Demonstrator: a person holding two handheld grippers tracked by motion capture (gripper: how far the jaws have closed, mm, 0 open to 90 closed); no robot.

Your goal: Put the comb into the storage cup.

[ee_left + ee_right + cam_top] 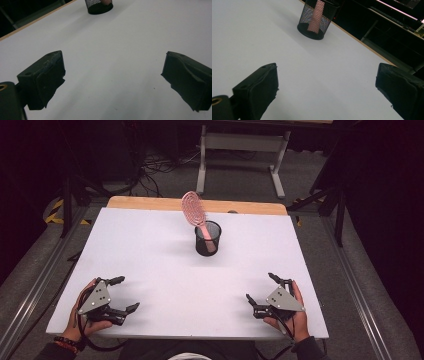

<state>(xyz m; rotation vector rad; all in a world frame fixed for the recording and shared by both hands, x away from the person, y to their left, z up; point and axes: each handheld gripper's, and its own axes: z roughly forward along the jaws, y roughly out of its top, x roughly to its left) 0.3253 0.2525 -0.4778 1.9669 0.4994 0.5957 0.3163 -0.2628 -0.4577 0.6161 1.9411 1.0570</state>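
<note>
A pink hairbrush (192, 208) stood handle-down in a black mesh cup (207, 239), its head leaning toward eleven o'clock, just beyond the centre of the white table (150, 260). At seven o'clock from the cup, the left gripper (123, 294) rested near the front edge, jaws spread wide and empty. At five o'clock, the right gripper (261, 287) lay likewise, jaws spread.

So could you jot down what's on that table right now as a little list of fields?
surface: white table top
container: black mesh cup, upright near the far middle
in the cup: pink hairbrush, handle down, head leaning left above the rim
left tool: open, holding nothing, near the front left edge
right tool: open, holding nothing, near the front right edge
</note>
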